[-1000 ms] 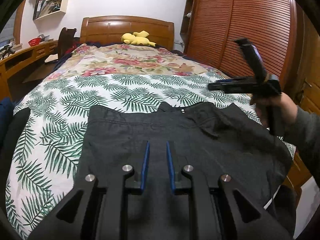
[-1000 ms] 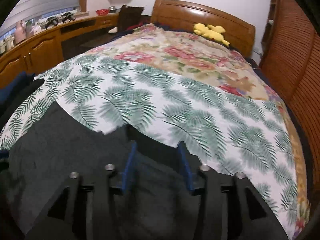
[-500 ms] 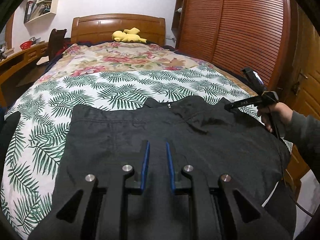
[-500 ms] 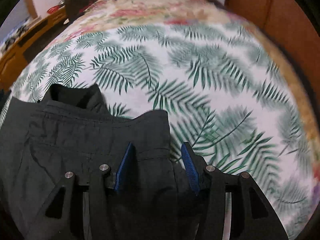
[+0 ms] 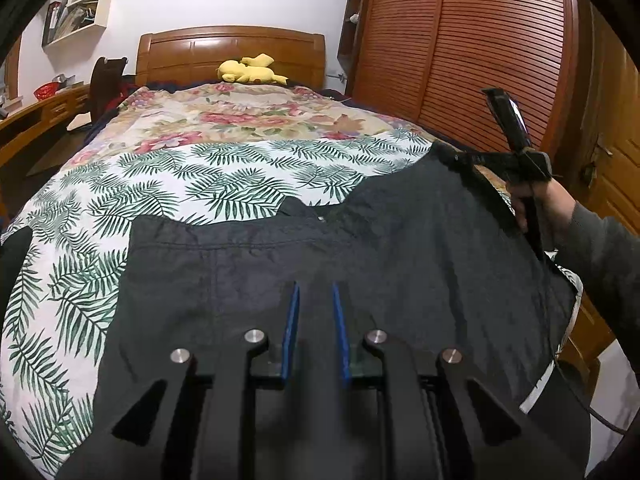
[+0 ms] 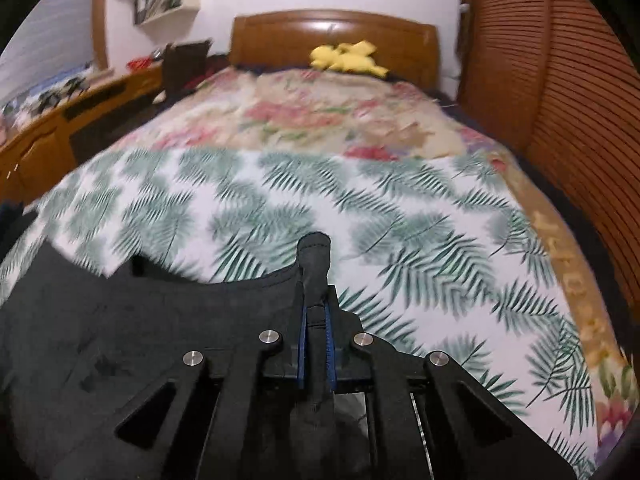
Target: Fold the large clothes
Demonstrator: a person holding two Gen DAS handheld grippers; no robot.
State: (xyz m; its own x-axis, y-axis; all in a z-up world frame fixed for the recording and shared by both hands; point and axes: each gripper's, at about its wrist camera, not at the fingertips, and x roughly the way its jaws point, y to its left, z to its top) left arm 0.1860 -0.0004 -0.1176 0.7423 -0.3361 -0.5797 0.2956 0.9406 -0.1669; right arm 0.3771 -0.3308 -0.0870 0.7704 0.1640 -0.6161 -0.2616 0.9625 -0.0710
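Observation:
Dark shorts (image 5: 304,276) lie flat on the palm-leaf bedspread (image 5: 224,184), waistband toward the headboard. My right gripper (image 6: 316,304) is shut on the right waistband corner (image 6: 314,256), which sticks up bunched between the blue pads. The left wrist view shows that gripper (image 5: 452,156) holding the corner up off the bed, a hand (image 5: 548,204) on its handle. My left gripper (image 5: 314,292) hovers over the middle of the shorts (image 6: 140,320). Its pads stand a narrow gap apart, with flat cloth showing through.
A floral quilt (image 5: 248,116) covers the far half of the bed, with a yellow plush toy (image 5: 250,70) by the wooden headboard (image 5: 232,50). Slatted wardrobe doors (image 5: 480,48) line the right side. A wooden desk (image 6: 52,140) runs along the left.
My right gripper swung onto the right waistband corner, closed on it and raised it off the bed. The left gripper's jaws kept the same narrow gap.

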